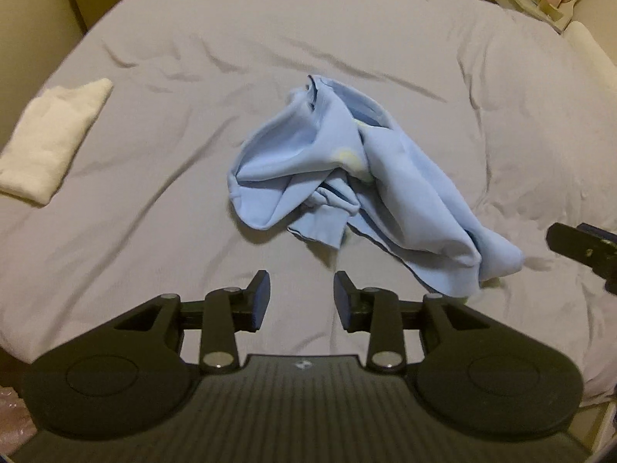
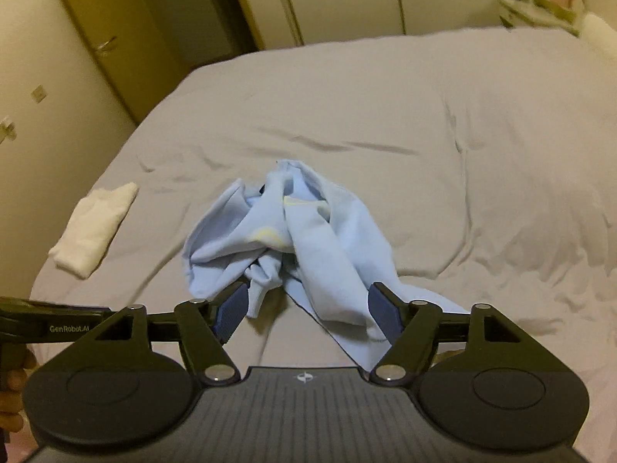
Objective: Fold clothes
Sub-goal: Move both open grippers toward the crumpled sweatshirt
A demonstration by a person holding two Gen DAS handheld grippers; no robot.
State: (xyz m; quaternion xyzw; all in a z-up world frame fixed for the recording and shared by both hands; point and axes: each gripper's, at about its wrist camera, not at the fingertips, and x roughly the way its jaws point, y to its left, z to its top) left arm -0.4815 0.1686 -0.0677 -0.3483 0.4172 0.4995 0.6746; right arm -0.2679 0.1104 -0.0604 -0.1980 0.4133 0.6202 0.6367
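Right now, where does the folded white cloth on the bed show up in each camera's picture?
Left wrist view: folded white cloth at the far left edge, left of the crumpled light blue garment.
Right wrist view: cloth at left-centre, again left of the garment.
Shared landmark: the blue garment on the grey bedsheet.

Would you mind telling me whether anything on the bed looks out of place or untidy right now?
Yes: the blue garment lies crumpled in a heap mid-bed, twisted and bunched rather than flat. The white cloth by the bed's left edge is neatly folded. Nothing looks spilled or damaged.
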